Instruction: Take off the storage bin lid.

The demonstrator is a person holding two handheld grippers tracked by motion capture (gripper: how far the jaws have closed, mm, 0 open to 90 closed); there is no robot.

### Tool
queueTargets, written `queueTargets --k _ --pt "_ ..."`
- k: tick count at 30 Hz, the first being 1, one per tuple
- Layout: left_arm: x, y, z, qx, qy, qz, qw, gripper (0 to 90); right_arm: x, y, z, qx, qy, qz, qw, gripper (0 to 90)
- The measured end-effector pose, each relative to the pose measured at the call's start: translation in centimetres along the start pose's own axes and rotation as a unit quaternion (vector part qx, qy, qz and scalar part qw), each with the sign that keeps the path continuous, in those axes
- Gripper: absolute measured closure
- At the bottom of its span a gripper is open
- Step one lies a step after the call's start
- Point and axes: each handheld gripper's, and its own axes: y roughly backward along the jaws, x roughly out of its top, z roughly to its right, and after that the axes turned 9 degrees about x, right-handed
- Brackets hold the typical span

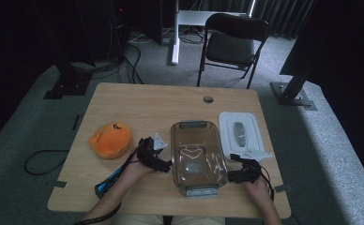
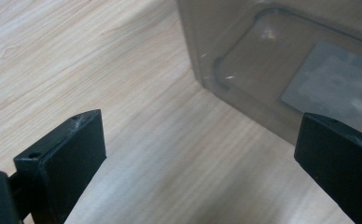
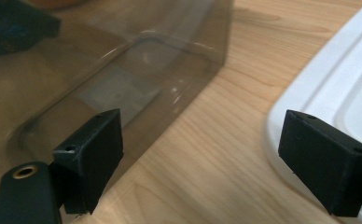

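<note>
Now both claws flank the clear container (image 1: 198, 157) at mid-bench.

Left claw (image 1: 163, 164) and right claw (image 1: 231, 176) gape released, jaws apparently just beside its long walls; white lid (image 1: 238, 131) lies right, orange plush (image 1: 110, 139) left.

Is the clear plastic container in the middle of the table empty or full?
Empty. Through the clear brownish plastic container its bare bottom shows in all views, and the white rectangular lid lies apart beside it.

left: bare table (image 1: 138, 101) beside clear container (image 1: 197, 157) | right: white lid (image 1: 240, 131) crowds the gap
</note>
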Motion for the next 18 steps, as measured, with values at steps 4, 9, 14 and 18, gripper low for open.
queueTargets --k 4,9,14,18 --pt "0.3 -0.4 -0.9 -0.001 -0.003 -0.007 1.0000 2.6 -0.1 -0.6 -0.8 0.009 0.005 -0.003 0.9999 13.5" --pt "0.7 -1.0 -2.1 -0.007 -0.005 -0.013 0.9999 2.6 -0.1 -1.3 -1.4 0.014 0.009 -0.010 0.9998 13.5" --pt "0.9 -1.5 -3.1 -0.010 -0.002 -0.019 0.9998 2.6 0.0 -1.8 -2.0 0.017 0.013 -0.012 0.9997 13.5" --pt "1.2 -1.8 -4.0 -0.011 -0.006 -0.027 0.9996 2.6 0.2 -2.5 -2.6 0.021 0.018 -0.020 0.9994 13.5"
